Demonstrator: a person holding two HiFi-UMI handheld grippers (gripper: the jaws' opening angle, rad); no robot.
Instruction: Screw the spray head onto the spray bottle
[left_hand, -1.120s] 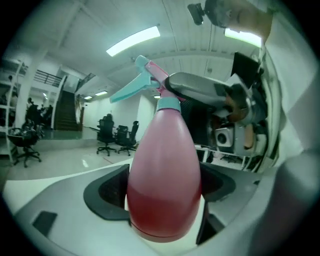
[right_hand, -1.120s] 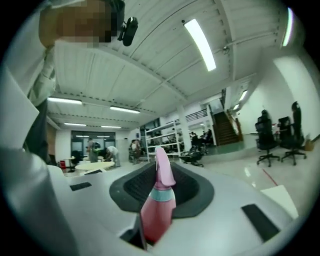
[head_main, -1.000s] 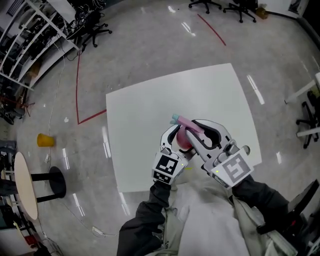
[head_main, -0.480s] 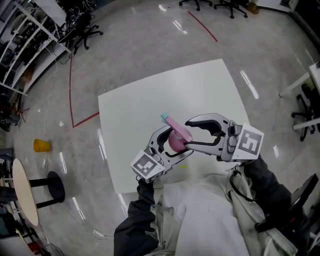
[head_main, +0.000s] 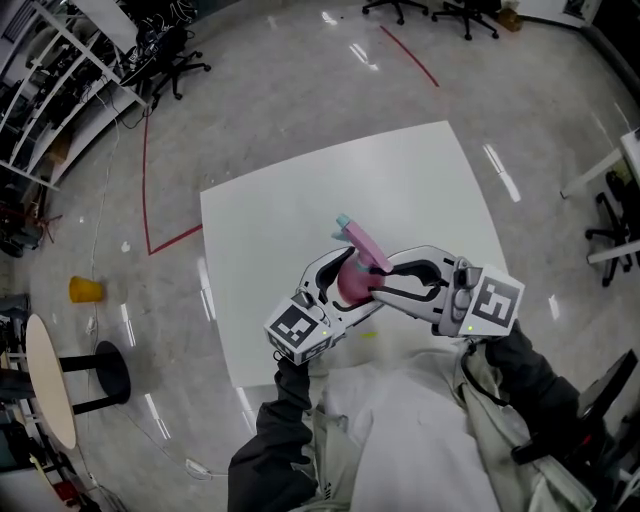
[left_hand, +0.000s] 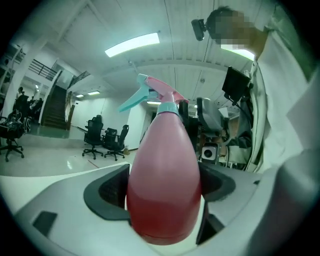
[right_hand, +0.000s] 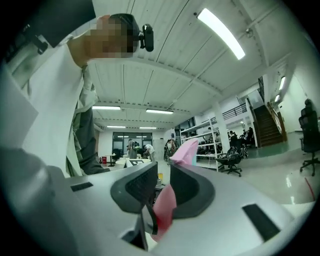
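Note:
A pink spray bottle (head_main: 350, 288) is held up over the near edge of the white table (head_main: 400, 190). My left gripper (head_main: 350, 280) is shut on its body, and in the left gripper view the bottle (left_hand: 162, 170) fills the gap between the jaws. The pink spray head (head_main: 362, 245) with its teal nozzle sits on the bottle's neck, pointing away and to the left. From the right, my right gripper (head_main: 376, 283) has its jaws closing on the spray head (right_hand: 184, 150), whose pink plastic is pinched between the pads. The neck thread is hidden.
The table's near edge lies just under both grippers, against the person's pale jacket. On the floor to the left are a yellow cup (head_main: 84, 289) and a round stand (head_main: 45, 375). Office chairs (head_main: 175, 55) and shelving (head_main: 50, 90) stand at the far left.
The right gripper's jaws stood wide around the spray head half a second ago and have narrowed onto it. The nozzle has swung slightly up and right. The left gripper has kept its hold.

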